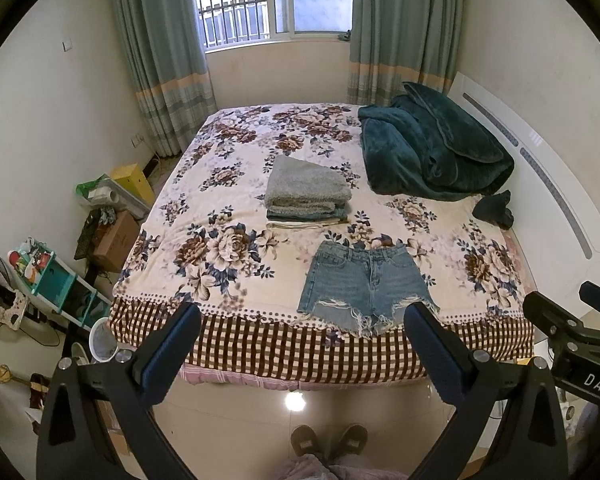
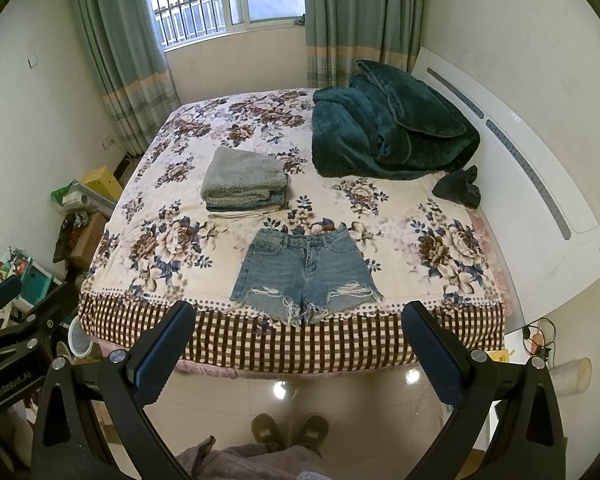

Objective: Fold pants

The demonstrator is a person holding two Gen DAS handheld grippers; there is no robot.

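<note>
A pair of blue denim shorts (image 1: 360, 286) with frayed hems lies flat on the floral bedspread (image 1: 228, 184), waistband away from me, hems at the near edge of the bed. It also shows in the right wrist view (image 2: 306, 274). My left gripper (image 1: 302, 320) is open and empty, held in the air in front of the bed, short of the shorts. My right gripper (image 2: 300, 318) is open and empty too, at about the same distance. The right gripper's body shows at the right edge of the left wrist view (image 1: 572, 336).
A stack of folded clothes (image 1: 306, 194) sits mid-bed behind the shorts. A crumpled dark green blanket (image 1: 432, 148) lies at the far right by the white headboard (image 1: 540, 168). A small dark garment (image 1: 494, 208) lies near it. Boxes and shelves (image 1: 52, 280) stand left of the bed.
</note>
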